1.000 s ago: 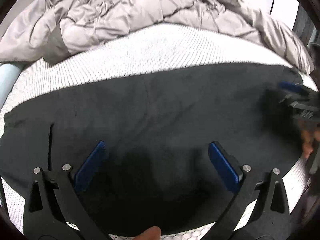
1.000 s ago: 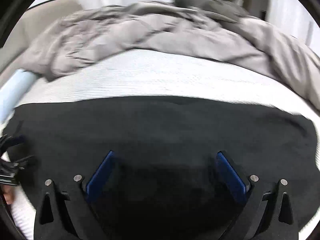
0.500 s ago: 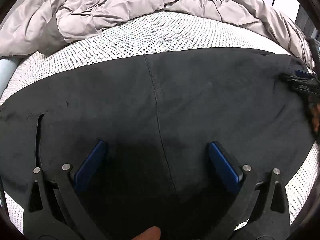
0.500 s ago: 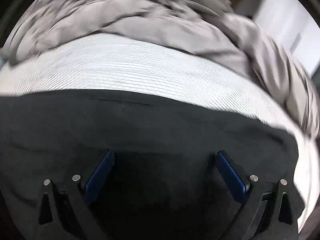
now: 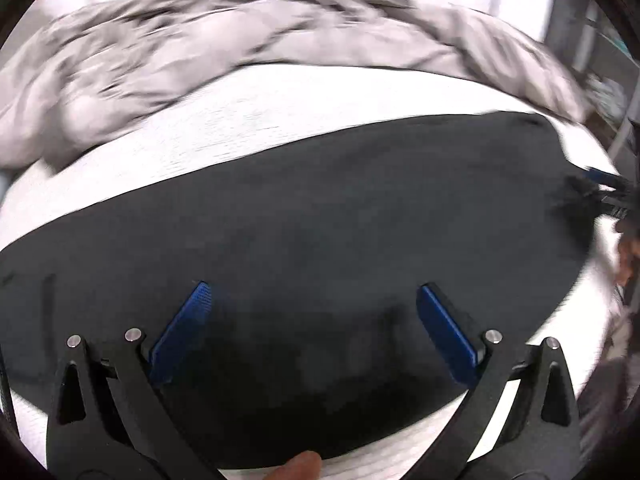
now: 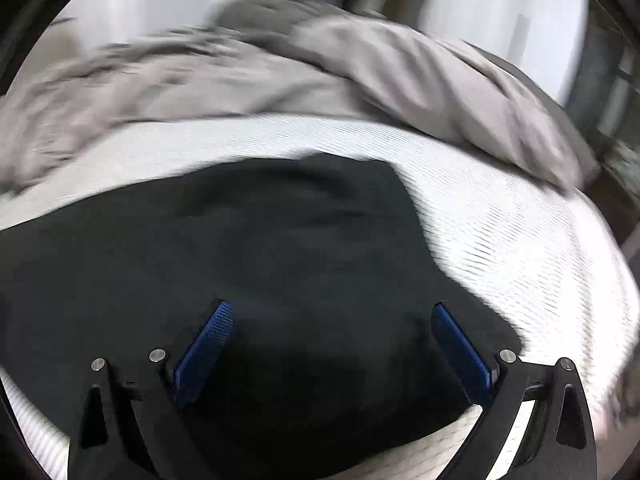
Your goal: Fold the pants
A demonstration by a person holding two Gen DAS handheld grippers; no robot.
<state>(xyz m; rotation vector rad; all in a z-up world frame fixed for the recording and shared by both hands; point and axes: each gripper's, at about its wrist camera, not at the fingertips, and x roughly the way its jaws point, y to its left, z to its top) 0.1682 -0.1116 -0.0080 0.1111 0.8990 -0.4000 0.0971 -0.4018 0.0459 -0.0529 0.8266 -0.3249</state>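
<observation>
Black fabric, the pants (image 5: 304, 216), lies spread flat across the white textured mattress (image 5: 280, 112), filling the lower half of both views. Motion blur softens both wrist views: the weave of the mattress smears into streaks, and the folds of the grey duvet (image 6: 248, 76) bunched along the far side lose detail. No seam or pocket line can be made out on the pants at this moment. The left gripper (image 5: 314, 320) hangs over the near part of the cloth with its blue pads (image 5: 182, 332) spread wide and nothing between them. A fingertip (image 5: 300, 468) is cut off at the bottom edge. The right gripper (image 6: 330, 344) is likewise spread wide and empty above the cloth's right end, where a corner of the pants meets bare mattress. At the far right of the left wrist view this gripper shows only as a blurred dark shape beside a hand (image 5: 626, 248). Compared with half a second ago, the centre seam then sharp in the left view is lost to blur, and the right view now takes in the cloth's right end.
</observation>
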